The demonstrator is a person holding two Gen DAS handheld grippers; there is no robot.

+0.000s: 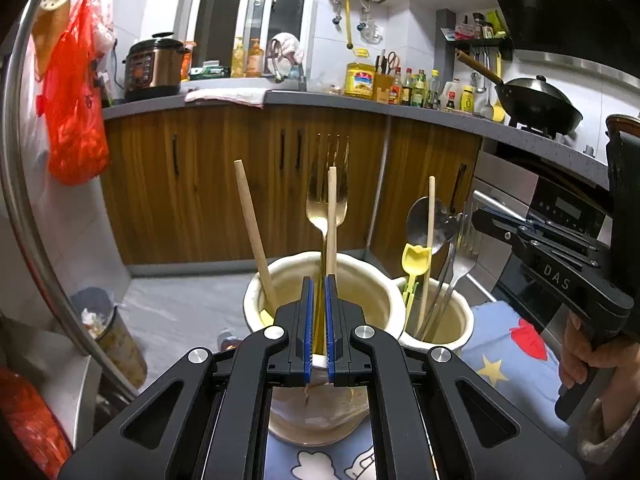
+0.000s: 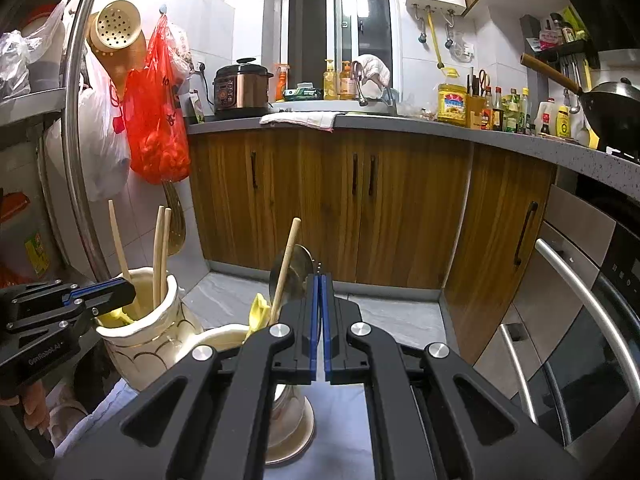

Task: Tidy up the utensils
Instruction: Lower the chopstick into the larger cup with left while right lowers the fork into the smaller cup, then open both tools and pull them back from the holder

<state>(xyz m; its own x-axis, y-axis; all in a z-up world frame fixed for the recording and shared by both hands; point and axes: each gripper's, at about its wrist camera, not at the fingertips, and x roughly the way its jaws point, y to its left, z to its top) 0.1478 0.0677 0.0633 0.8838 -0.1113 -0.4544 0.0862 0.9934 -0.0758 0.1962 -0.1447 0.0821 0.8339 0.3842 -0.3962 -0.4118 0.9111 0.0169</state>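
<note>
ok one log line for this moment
left gripper: shut on gold fork over left holder | right gripper: shut, holding nothing, over right holder

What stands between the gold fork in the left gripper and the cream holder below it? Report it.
Nothing visible blocks it. The left gripper is shut on the gold fork, whose handle already points into the cream holder. One chopstick stands right beside the fork; another chopstick leans at the holder's left side.

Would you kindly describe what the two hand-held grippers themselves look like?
Both are matte black linkage frames with triangular cut-outs and round silver pivot bolts, ending in flat fingers lined with blue pads. The right hand-held gripper carries white "DAS" lettering on its side; the left hand-held gripper bears small pale lettering. Bare hands grip the handles; no cables show.
</note>
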